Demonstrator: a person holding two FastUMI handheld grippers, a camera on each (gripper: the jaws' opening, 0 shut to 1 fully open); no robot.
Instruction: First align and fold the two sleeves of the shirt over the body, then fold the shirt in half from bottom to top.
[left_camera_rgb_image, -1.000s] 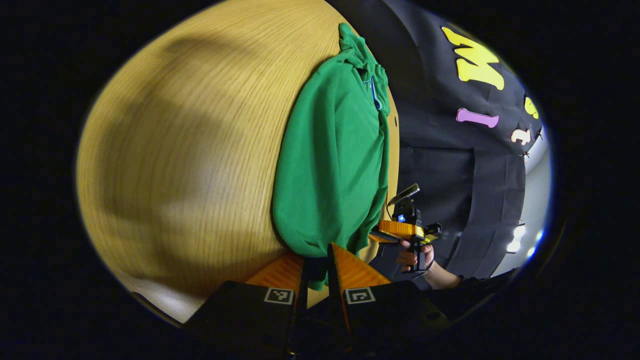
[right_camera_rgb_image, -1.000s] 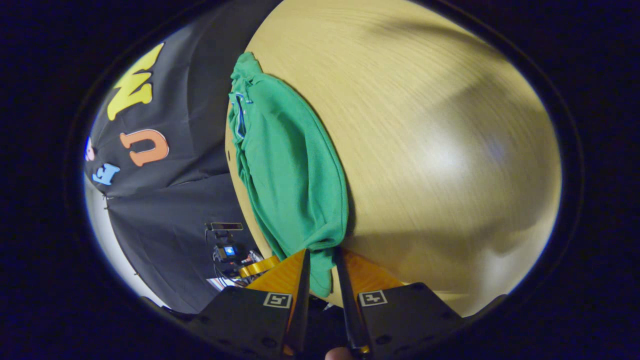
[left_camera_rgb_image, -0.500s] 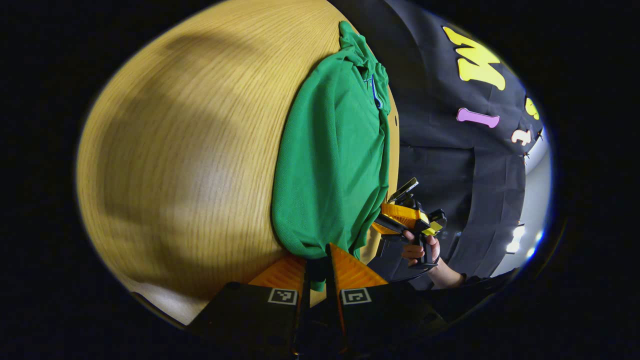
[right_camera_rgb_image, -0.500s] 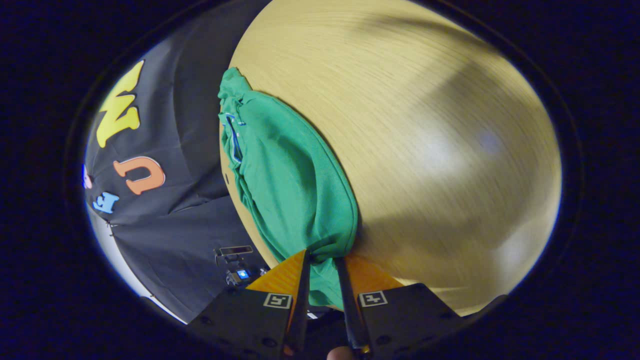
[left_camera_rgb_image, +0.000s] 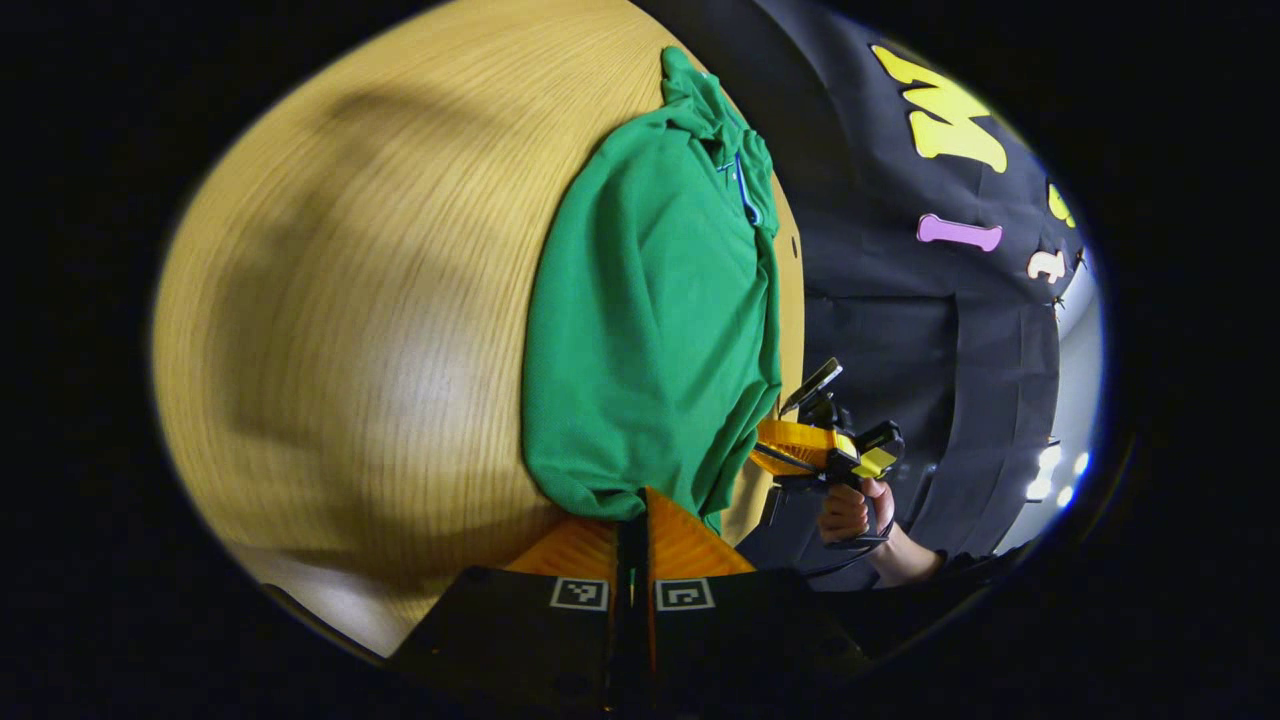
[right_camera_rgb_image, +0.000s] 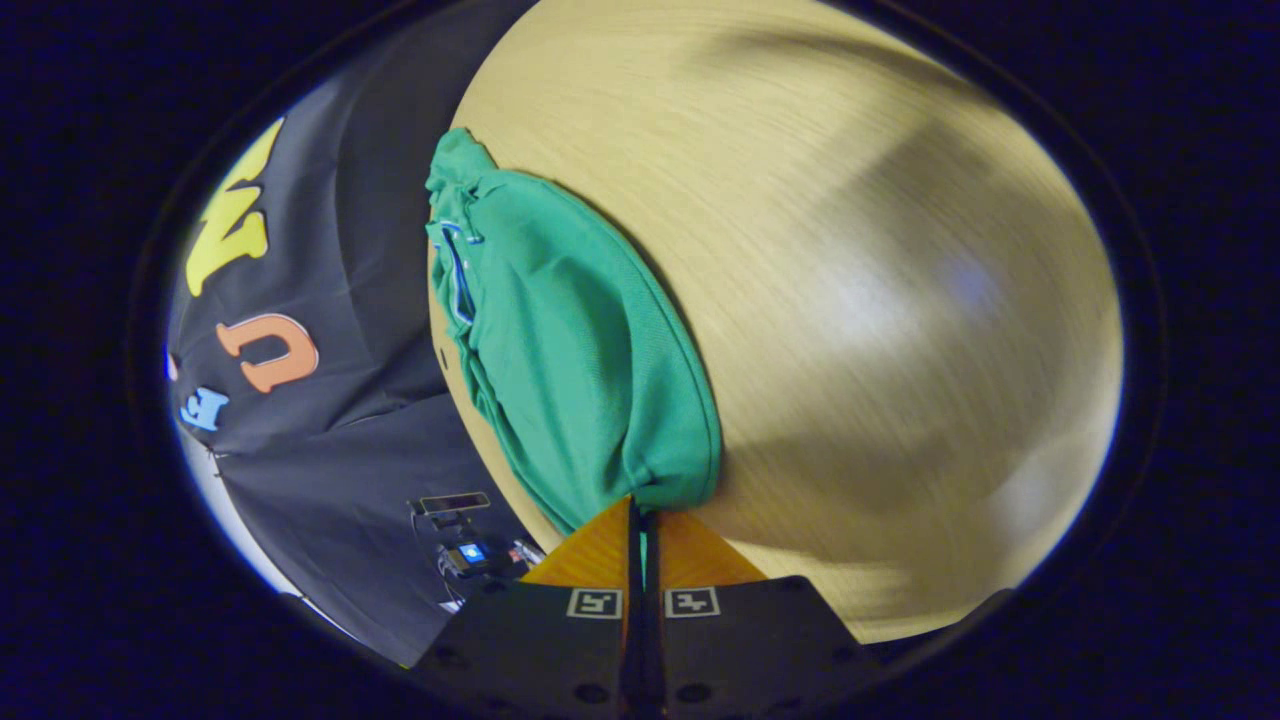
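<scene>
Green knit shirt (left_camera_rgb_image: 650, 320) lies on the round light-wood table (left_camera_rgb_image: 380, 300), close to the table edge that faces the black cloth wall. The garment runs lengthwise away from both grippers, with its collar end (left_camera_rgb_image: 715, 110) farthest off and blue trim visible at the neck opening. Sleeves appear already folded in over the body; the cloth forms one narrow, long bundle, its near end bunched and lifted slightly off the table surface.

Left gripper (left_camera_rgb_image: 632, 515): fingers drawn together to a thin slit, pinching the near hem corner of the shirt. Green fabric gathers right at the fingertips and a sliver of it shows in the slit.

Right gripper (right_camera_rgb_image: 640, 520): fingers likewise closed to a narrow gap, clamped on the other near hem corner; a thin line of green is visible between them. In the right gripper view the shirt (right_camera_rgb_image: 560, 370) rises from the fingertips and curves off toward the table (right_camera_rgb_image: 850, 300) edge, collar end at the far side.

In the left gripper view the right gripper (left_camera_rgb_image: 815, 450) also shows farther off, beside the shirt's hem and just past the table edge, with a hand (left_camera_rgb_image: 855, 510) wrapped round its handle.

Broad soft shadows fall across the tabletop on the side away from the wall.
</scene>
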